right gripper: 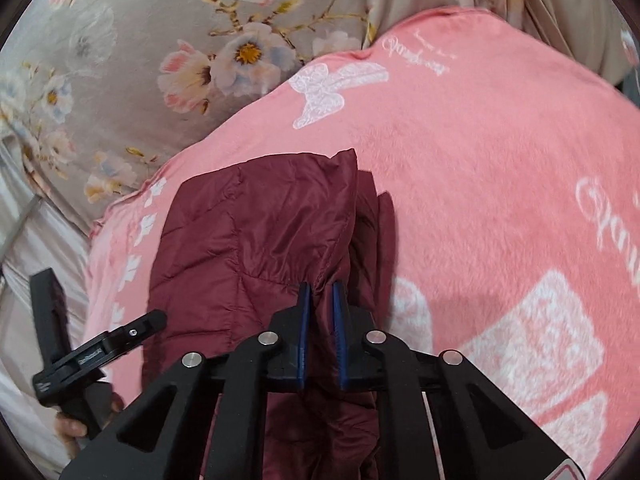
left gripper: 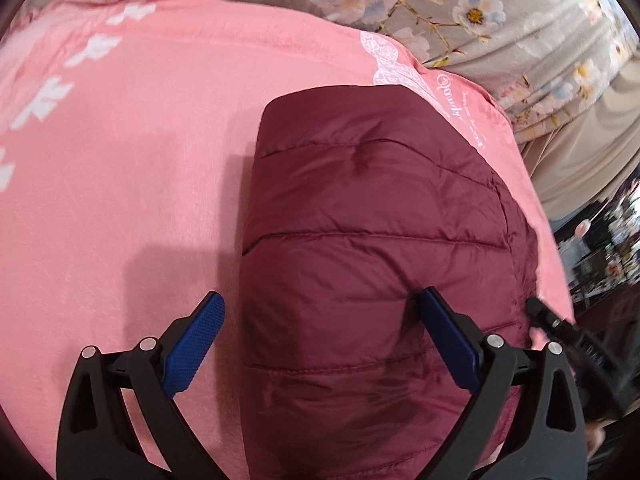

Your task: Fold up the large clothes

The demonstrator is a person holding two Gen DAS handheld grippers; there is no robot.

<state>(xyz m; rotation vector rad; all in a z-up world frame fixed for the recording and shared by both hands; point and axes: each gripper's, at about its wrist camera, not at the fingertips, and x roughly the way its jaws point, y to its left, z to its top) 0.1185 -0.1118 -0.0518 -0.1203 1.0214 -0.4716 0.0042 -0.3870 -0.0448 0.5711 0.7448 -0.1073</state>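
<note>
surface: pink blanket (left gripper: 140, 168) on floral sheet (right gripper: 120, 80) | left gripper (left gripper: 320, 320) fingers spread | right gripper (right gripper: 320, 304) fingers pinching maroon jacket (right gripper: 256, 232)

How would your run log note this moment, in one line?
left gripper: open over quilted maroon puffer jacket | right gripper: shut on jacket edge | under: pink fleece blanket

Bed with a grey-beige floral sheet (left gripper: 500, 4), seen at the top of both views; the fabric is rumpled into folds toward the edge. A pink blanket (left gripper: 140, 152) with white printed motifs and script lettering lies spread directly on the sheet and covers most of it. On the blanket rests a folded maroon quilted jacket (left gripper: 372, 248), its stitched panels running crosswise, one long edge near the blanket's border. In the right wrist view the jacket (right gripper: 256, 232) lies close to the blanket's (right gripper: 500, 168) left edge.
</note>
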